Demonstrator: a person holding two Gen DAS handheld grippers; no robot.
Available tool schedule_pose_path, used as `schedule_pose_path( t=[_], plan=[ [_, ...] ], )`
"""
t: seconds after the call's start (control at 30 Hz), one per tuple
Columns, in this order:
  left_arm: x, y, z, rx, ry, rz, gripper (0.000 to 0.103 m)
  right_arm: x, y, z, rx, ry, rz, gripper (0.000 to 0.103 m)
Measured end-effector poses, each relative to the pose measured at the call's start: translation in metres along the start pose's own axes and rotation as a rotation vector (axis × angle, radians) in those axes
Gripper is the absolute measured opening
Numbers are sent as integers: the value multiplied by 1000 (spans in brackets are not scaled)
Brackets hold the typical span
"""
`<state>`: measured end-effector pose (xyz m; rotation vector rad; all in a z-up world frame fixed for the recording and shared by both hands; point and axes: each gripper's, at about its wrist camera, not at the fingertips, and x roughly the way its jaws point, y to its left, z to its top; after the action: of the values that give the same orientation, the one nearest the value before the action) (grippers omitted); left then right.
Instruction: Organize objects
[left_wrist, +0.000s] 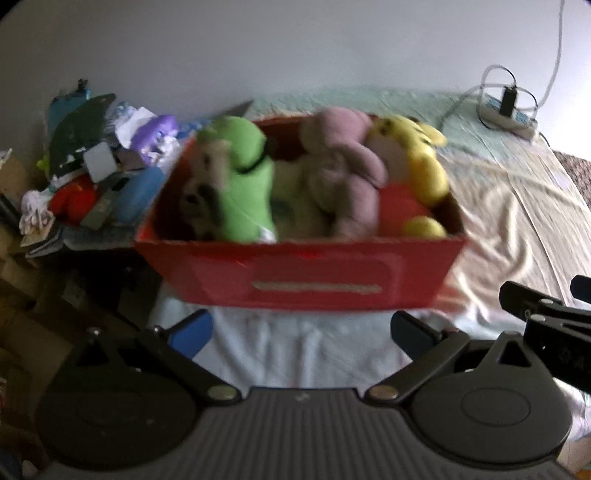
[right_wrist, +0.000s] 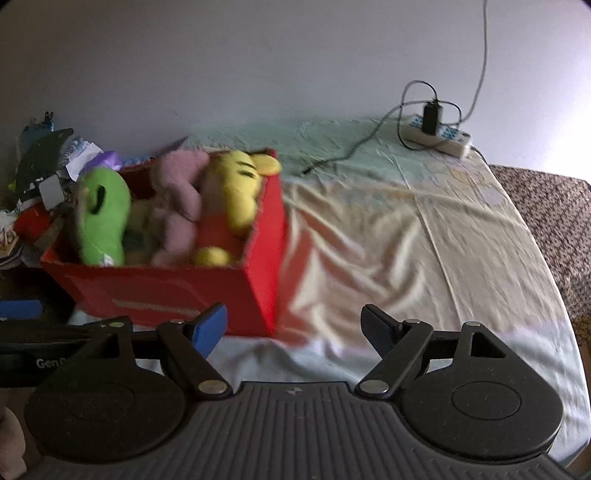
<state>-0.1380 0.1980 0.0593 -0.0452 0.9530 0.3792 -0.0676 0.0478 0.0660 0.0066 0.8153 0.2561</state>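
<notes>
A red box (left_wrist: 314, 269) stands on the bed and holds a green plush (left_wrist: 240, 184), a pink plush (left_wrist: 347, 173) and a yellow plush (left_wrist: 417, 162). My left gripper (left_wrist: 301, 334) is open in front of the box's near wall, nothing between its blue pads. In the right wrist view the same red box (right_wrist: 177, 291) sits at left with the green plush (right_wrist: 103, 218), pink plush (right_wrist: 177, 206) and yellow plush (right_wrist: 232, 199). My right gripper (right_wrist: 295, 328) is open and empty over the sheet, beside the box's right corner.
A heap of clutter (left_wrist: 96, 166) lies left of the box against the wall. A white power strip (right_wrist: 437, 136) with a plugged charger and cables sits at the bed's far right. The wrinkled sheet (right_wrist: 406, 240) spreads right of the box; a speckled surface (right_wrist: 554, 221) borders it.
</notes>
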Motion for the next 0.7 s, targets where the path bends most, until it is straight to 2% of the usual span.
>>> schedule_pose_path(
  t=[0.27, 0.7],
  plan=[
    [9, 47, 32, -2, -37, 19, 102, 11, 44, 24, 12, -29, -17, 85],
    [36, 71, 61, 57, -45, -2, 102, 35, 73, 50, 59, -5, -87, 88]
  ],
)
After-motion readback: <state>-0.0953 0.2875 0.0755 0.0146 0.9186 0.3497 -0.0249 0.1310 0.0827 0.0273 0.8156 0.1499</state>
